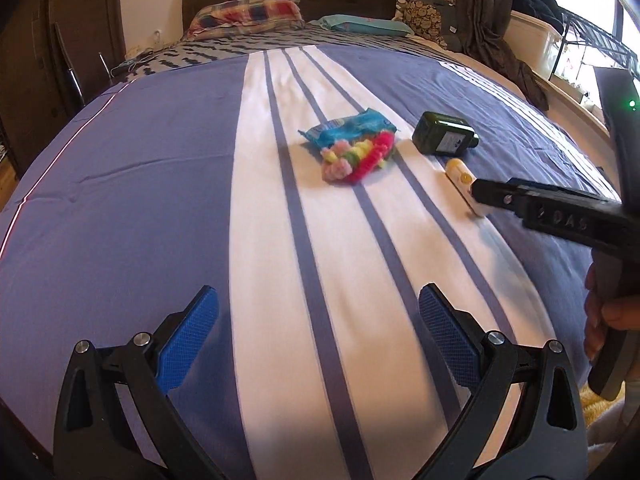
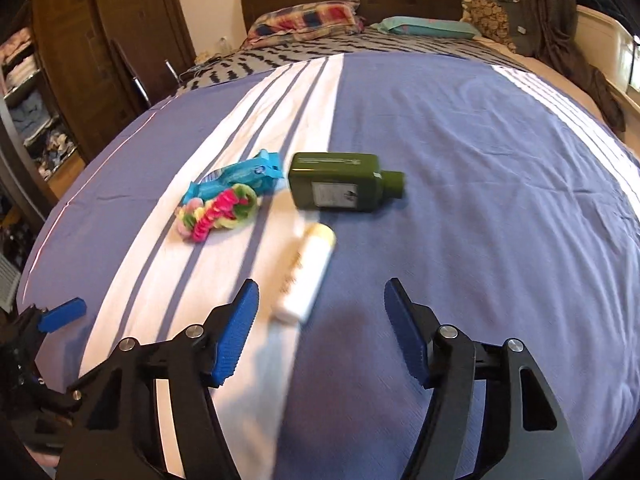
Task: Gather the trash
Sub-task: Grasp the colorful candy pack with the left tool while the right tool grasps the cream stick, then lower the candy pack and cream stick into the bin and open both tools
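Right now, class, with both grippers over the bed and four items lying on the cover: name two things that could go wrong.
1. The white tube lies off-centre toward the left pad of the open right gripper; closing may nudge it or roll it away rather than clamp it.
2. The pompom garland rests against the blue wrapper; grabbing one could drag the other.

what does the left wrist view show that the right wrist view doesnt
Only the left wrist view: the right gripper from the side, reaching over the near end of the white tube, the hand holding it, and a white bin by the window.

Only the right wrist view: the whole white tube uncovered ahead of the open fingers, and wardrobe shelves of clothes.

Both: the striped bedspread, blue wrapper, colourful fluffy piece, green bottle lying flat, and the pillows.
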`<state>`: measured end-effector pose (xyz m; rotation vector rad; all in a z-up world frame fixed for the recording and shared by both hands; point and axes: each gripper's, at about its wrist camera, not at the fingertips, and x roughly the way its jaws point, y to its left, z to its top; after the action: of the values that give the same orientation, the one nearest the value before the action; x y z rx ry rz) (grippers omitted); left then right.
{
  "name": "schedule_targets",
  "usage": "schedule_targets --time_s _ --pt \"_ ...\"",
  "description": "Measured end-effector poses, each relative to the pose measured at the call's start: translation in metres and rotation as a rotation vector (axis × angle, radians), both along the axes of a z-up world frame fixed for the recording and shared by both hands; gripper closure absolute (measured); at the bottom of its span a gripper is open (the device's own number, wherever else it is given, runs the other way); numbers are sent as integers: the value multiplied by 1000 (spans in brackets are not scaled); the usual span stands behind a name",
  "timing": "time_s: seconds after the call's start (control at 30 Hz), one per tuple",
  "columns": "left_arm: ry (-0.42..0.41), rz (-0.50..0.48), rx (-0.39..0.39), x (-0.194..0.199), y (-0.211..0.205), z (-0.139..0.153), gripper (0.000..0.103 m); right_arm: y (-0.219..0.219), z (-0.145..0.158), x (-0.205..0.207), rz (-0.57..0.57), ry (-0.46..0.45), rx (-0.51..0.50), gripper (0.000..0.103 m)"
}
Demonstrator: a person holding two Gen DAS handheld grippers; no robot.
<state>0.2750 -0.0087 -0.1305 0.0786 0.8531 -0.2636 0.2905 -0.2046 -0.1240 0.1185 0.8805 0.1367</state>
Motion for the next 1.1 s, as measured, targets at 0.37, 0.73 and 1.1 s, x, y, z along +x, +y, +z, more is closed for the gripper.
schedule_targets --time_s 0.37,0.73,1.1 --pt "41 -18 -36 64 -20 -1 14 1 -11 21 15 38 -32 82" --pt "58 -50 -44 115 -55 -6 14 -37 -9 -12 -3 -1 -24 82" --pt "68 -64 -27 106 -53 -8 54 -47 -3 -30 -16 -17 -19 82"
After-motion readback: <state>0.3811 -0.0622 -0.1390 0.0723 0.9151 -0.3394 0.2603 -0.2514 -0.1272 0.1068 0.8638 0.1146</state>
